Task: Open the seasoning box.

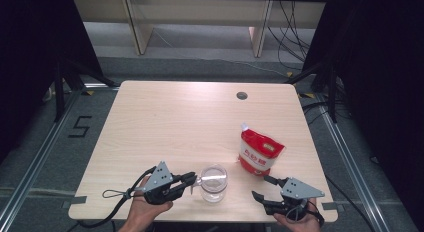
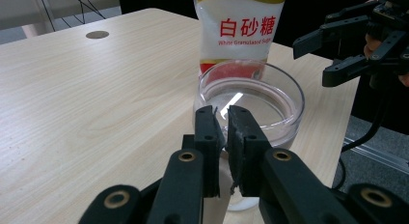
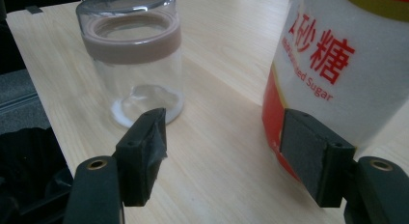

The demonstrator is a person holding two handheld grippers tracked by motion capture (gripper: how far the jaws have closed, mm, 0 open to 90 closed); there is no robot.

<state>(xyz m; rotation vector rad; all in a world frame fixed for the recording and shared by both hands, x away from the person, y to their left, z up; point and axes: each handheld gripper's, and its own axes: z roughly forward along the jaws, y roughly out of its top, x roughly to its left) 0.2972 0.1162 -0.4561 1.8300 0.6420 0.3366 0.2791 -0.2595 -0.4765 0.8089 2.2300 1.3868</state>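
A clear glass jar [image 1: 214,184] with a brown seal ring under its lid stands near the table's front edge. My left gripper [image 1: 192,181] reaches it from the left. In the left gripper view the jaws [image 2: 224,110] stand pinched together on the near rim of the jar [image 2: 270,103]. A red and white bag of white sugar [image 1: 260,154] stands upright to the right of the jar. My right gripper [image 1: 261,187] is open just in front of the bag, nothing between its pads. In the right gripper view [image 3: 224,132] the jar [image 3: 135,64] is ahead on the left and the bag [image 3: 333,69] on the right.
The wooden table [image 1: 175,122] has a round cable hole [image 1: 242,95] near its far edge. Its front edge lies just under both hands. Dark stands and cables flank the table on the floor. The right gripper [image 2: 333,55] appears beyond the jar in the left gripper view.
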